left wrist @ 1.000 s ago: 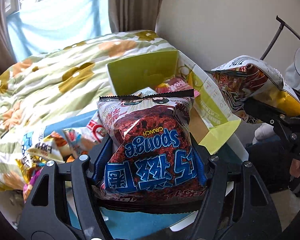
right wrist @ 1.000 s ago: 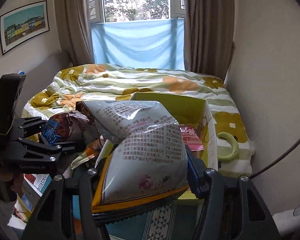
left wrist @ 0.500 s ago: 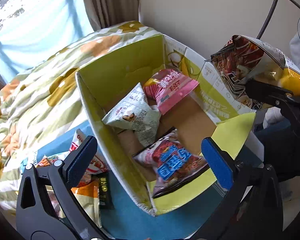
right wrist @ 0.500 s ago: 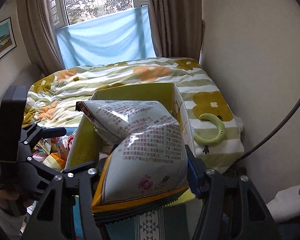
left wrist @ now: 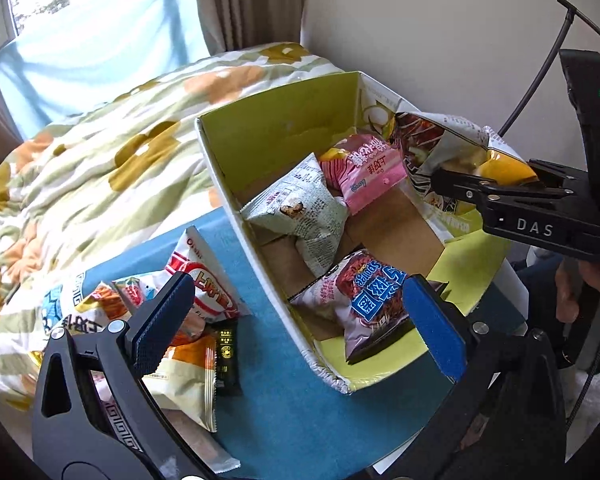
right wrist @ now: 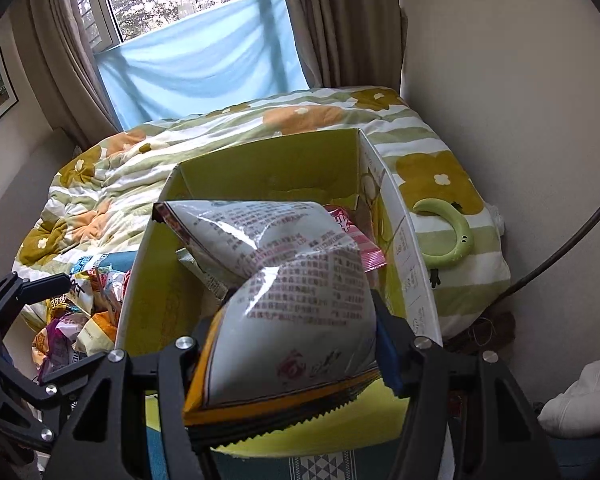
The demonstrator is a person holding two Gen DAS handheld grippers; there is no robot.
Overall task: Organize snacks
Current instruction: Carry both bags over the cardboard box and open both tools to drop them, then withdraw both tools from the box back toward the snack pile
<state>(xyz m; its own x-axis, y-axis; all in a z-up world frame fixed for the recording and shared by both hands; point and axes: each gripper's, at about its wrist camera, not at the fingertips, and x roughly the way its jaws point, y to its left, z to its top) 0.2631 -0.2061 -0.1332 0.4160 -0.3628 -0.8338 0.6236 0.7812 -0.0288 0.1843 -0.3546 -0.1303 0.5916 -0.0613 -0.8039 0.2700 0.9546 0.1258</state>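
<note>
one chip bag [right wrist: 288, 304] upright, seam [right wrist: 236, 208] pointing boxward [right wrist: 268, 160].

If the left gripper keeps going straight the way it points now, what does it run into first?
Most likely the near left wall of the green box, or the Sponge Crunch bag lying just inside it. The open left gripper straddles that wall; depth is hard to judge here.

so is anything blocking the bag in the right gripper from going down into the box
Nothing visible does. The right gripper holds the silver snack bag above the open yellow-green box. Bare cardboard floor shows between the pink packet and the Sponge bag. The left gripper is open, near the box's front.
</note>
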